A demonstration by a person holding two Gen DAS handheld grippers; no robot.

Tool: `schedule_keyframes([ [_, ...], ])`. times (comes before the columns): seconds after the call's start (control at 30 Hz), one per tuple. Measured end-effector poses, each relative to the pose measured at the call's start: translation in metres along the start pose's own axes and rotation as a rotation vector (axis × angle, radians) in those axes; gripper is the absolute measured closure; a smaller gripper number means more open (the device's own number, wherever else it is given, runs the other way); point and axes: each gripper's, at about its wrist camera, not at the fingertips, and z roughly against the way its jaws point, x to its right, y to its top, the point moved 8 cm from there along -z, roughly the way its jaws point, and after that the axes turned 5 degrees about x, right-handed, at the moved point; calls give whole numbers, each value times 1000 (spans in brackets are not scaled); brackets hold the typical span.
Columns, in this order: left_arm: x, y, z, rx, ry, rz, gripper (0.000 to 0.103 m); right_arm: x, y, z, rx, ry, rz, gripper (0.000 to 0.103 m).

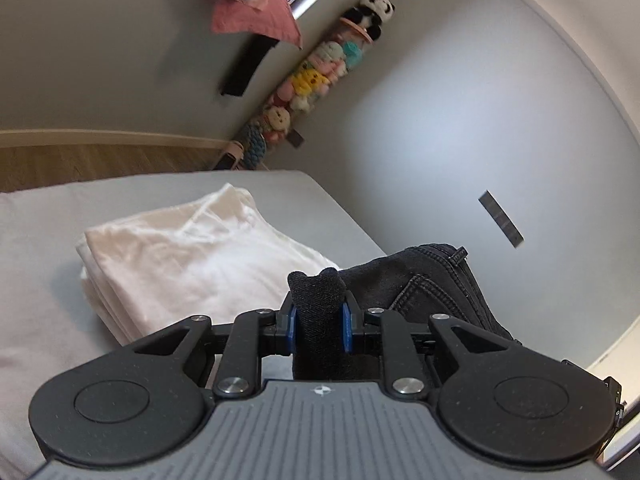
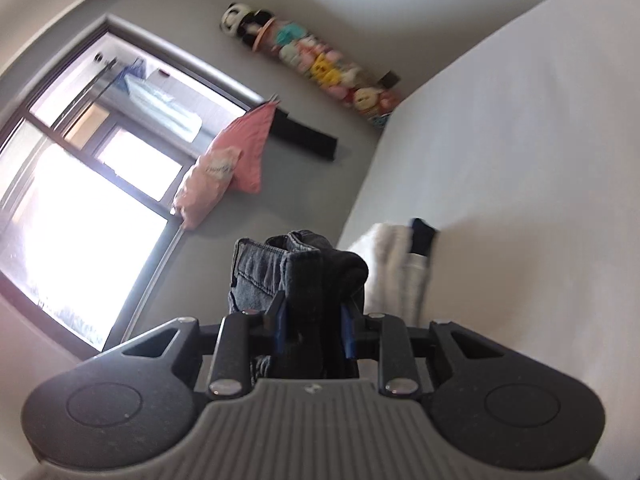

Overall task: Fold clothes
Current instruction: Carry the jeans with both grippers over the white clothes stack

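Note:
Dark denim jeans (image 1: pixel 432 284) are held up off the grey bed (image 1: pixel 48 224) between both grippers. My left gripper (image 1: pixel 319 312) is shut on a bunched fold of the denim, which sticks up between its blue pads. In the right wrist view, my right gripper (image 2: pixel 314 320) is shut on a thick wad of the same jeans (image 2: pixel 268 272), with a pocket and waistband showing at the left. A folded stack of white clothes (image 1: pixel 192 256) lies on the bed beyond and to the left of the left gripper. The white stack (image 2: pixel 384 268) also shows in the tilted right view.
A tall tube of plush toys (image 1: pixel 312 76) stands in the room's corner past the bed. Pink cloth (image 1: pixel 256 12) hangs on the wall by a large bright window (image 2: pixel 80 184). Wooden floor (image 1: pixel 80 160) lies beyond the bed's far edge. A wall runs along the bed's right side.

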Motion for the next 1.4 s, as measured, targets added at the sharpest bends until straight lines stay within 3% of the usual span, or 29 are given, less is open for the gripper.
schedule_keyframes([
  [0.27, -47, 49, -18, 85, 76, 59, 80, -49, 29, -142, -97, 55, 90, 74],
  [0.57, -81, 57, -58, 62, 133, 37, 80, -20, 18, -214, -172, 23, 135, 74],
  [0.9, -105, 43, -82, 25, 165, -24, 79, 36, 0, -250, -196, -44, 98, 74],
  [1.1, -123, 30, -87, -1, 193, -24, 79, 46, -8, -262, -204, -95, 133, 74],
  [1.23, -116, 37, -79, 13, 182, -24, 80, 38, -6, -255, -187, -89, 154, 74],
  [1.4, -86, 58, -63, 59, 135, -93, 81, 12, 9, -249, -158, -24, 183, 75],
])
